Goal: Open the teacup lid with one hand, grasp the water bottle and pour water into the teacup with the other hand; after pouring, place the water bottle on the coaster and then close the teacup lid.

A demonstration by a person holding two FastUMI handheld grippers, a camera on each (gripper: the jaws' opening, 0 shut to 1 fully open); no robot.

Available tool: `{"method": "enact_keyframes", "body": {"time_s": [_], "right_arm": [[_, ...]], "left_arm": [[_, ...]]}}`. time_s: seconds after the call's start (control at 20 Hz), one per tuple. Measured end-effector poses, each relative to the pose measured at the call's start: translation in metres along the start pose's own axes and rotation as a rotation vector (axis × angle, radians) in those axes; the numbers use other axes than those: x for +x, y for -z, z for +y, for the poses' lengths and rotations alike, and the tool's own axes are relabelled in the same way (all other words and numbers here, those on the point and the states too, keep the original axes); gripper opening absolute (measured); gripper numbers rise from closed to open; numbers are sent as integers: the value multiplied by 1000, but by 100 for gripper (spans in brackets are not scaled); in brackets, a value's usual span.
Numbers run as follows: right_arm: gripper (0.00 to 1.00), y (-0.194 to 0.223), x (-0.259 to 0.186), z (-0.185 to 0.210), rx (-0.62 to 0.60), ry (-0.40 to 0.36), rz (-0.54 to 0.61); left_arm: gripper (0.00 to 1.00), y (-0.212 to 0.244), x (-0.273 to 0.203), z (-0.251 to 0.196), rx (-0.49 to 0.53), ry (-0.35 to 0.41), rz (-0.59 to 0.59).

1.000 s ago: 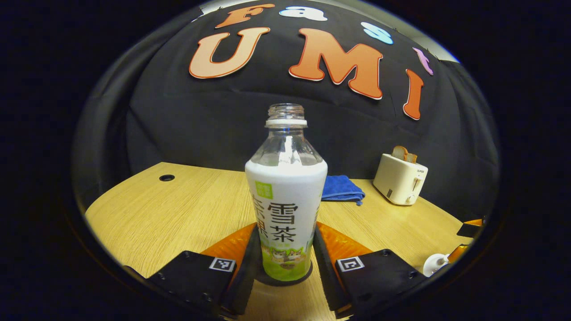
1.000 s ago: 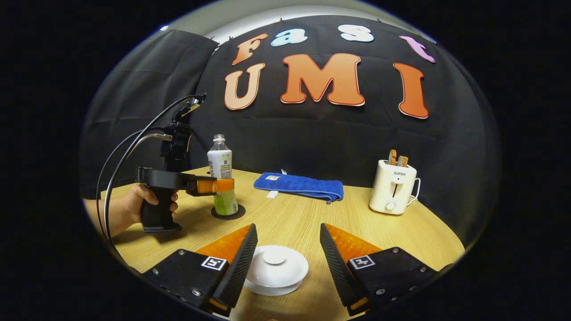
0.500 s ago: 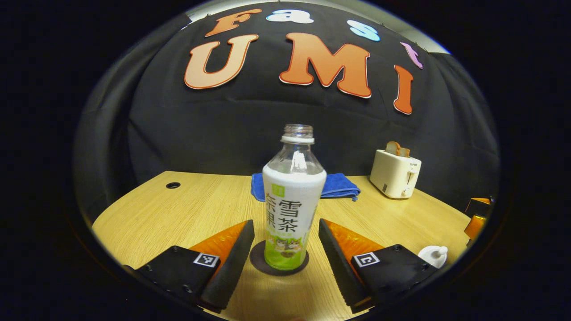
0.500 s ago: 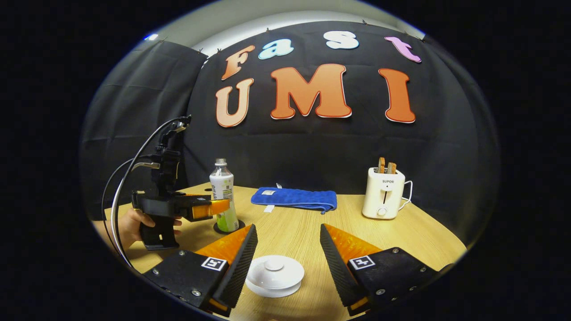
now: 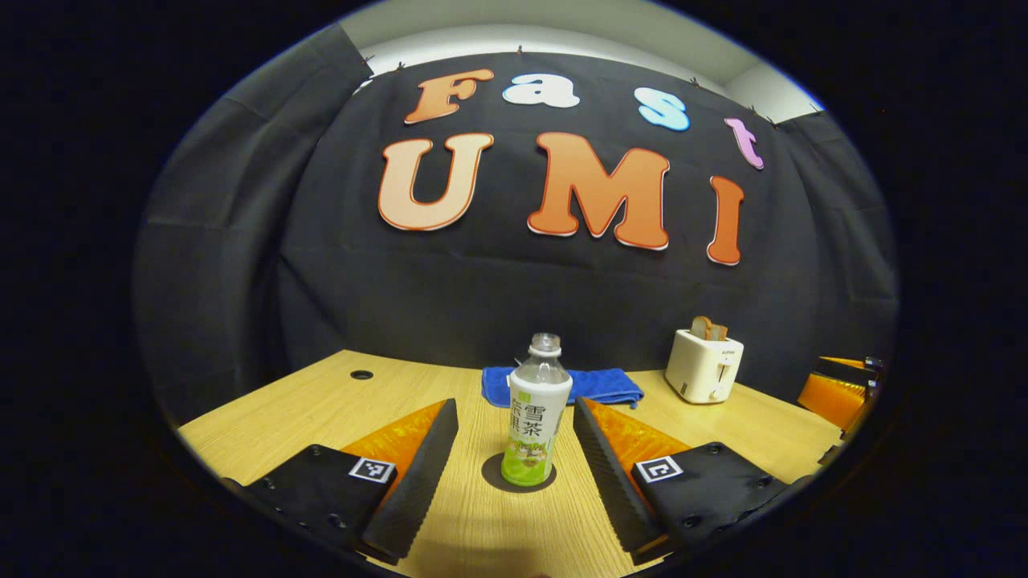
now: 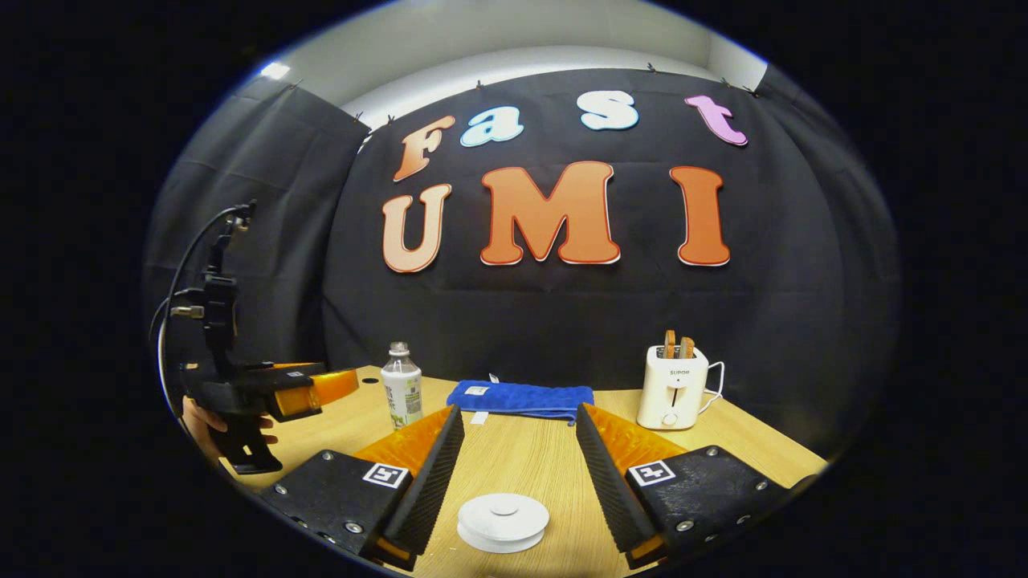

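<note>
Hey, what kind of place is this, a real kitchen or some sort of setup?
Probably a staged recording booth, not a kitchen: a black cloth wall backs a bare wooden table with a few props, a toaster, a blue towel and a water bottle.

The water bottle (image 5: 536, 421), centre of the left gripper view, carries large dark Chinese characters. The toaster (image 6: 673, 388), right of centre in the right gripper view, reads "SUPOR".
</note>
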State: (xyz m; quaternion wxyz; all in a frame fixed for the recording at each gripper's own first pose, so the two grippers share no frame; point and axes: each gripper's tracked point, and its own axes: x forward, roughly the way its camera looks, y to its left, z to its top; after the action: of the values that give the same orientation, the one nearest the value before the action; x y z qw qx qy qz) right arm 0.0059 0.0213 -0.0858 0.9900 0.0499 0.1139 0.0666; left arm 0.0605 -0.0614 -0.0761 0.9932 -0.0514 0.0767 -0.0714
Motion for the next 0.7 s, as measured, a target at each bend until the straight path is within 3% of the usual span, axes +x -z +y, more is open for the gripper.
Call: {"method": "enact_keyframes", "body": {"time_s": [0.3,0.7], "right_arm": [[84,-20,-6,5,-8,18,-57],[84,-40,-17,-3,-35,66,-83]], "left_arm": [[93,-45,-43,8,39,-53,-128],[92,-71,-78,4,70,-51,-200]]}}
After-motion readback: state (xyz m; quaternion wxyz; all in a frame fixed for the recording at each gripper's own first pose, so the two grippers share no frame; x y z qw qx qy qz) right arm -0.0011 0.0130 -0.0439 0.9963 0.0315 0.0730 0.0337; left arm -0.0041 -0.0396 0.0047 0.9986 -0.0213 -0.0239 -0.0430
